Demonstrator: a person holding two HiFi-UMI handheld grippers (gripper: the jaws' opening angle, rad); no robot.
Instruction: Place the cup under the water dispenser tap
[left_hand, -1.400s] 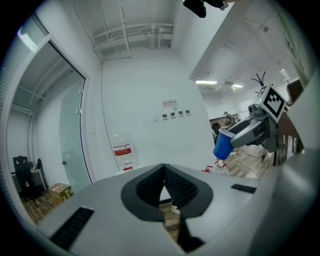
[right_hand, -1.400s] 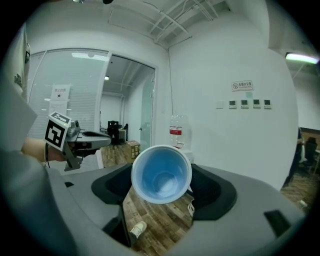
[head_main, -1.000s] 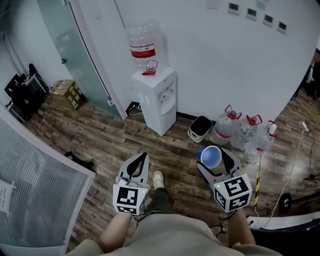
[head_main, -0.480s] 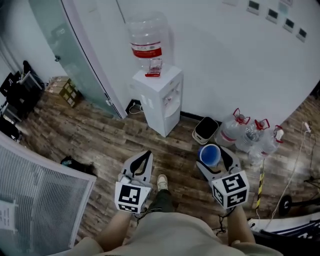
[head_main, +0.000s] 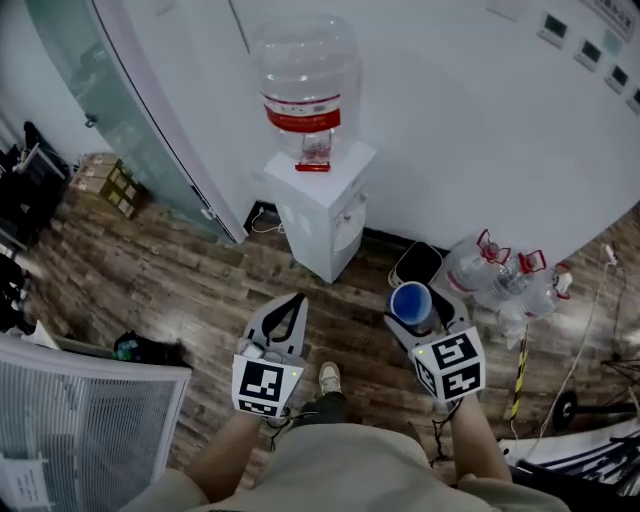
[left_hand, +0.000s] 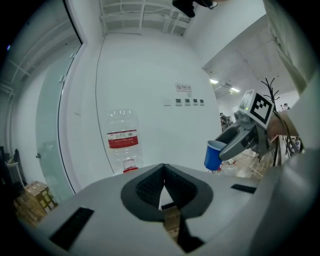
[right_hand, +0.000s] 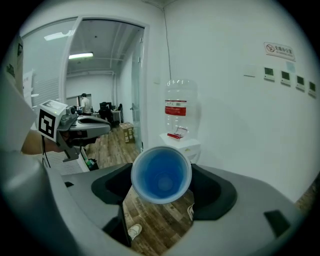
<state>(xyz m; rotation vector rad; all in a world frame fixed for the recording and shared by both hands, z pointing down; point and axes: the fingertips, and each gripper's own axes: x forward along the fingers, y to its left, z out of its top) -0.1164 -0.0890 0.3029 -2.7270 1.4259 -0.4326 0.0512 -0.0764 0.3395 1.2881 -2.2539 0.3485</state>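
Currently your right tongs (right_hand: 161, 186) clamp the blue plastic cup (head_main: 411, 301), white box-shaped water dispenser (head_main: 322, 205) ahead-left; left tongs (head_main: 288, 306) closed, empty.

This is an office. A white floor-standing water dispenser (head_main: 322, 215) topped with a clear plastic bottle (head_main: 303, 85) stands against a plain white wall bearing small grey control panels (head_main: 590, 55), beside a frosted glass partition (head_main: 120, 110). Brown wood-plank flooring (head_main: 180, 290), stacked cardboard boxes (head_main: 105, 183) and spare clear water jugs (head_main: 480, 275) (red-handled) fit that.
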